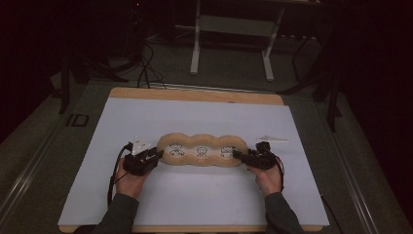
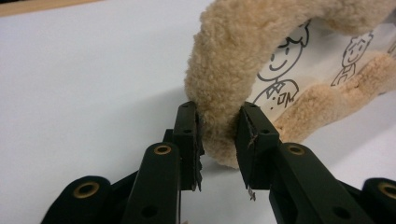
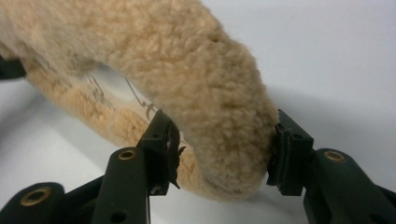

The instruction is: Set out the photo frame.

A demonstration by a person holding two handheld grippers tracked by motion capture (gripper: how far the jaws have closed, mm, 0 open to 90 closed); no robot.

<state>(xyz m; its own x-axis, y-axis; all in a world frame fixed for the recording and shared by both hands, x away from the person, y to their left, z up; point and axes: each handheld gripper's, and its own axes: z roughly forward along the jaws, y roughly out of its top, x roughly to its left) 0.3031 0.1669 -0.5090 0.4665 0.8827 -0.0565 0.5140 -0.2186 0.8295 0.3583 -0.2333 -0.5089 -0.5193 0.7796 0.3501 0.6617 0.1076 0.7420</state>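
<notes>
A tan fleecy cushion (image 1: 202,150) with three lobes lies flat across the middle of the pale sheet (image 1: 195,195). Its white inner panels carry cartoon figures (image 2: 280,70). My left gripper (image 1: 158,155) is at its left end. In the left gripper view the jaws of the left gripper (image 2: 219,140) pinch the thick fleece rim (image 2: 224,60) from both sides. My right gripper (image 1: 237,155) is at the cushion's right end. In the right gripper view the right gripper (image 3: 224,149) has its jaws set wide around the rounded fleece rim (image 3: 210,93), with both pads against it.
A small white strip (image 1: 272,139) lies on the sheet just beyond my right gripper. The sheet covers a wooden table (image 1: 195,95) whose edge shows at the far side. A white metal stand (image 1: 231,44) and cables are on the floor past the table.
</notes>
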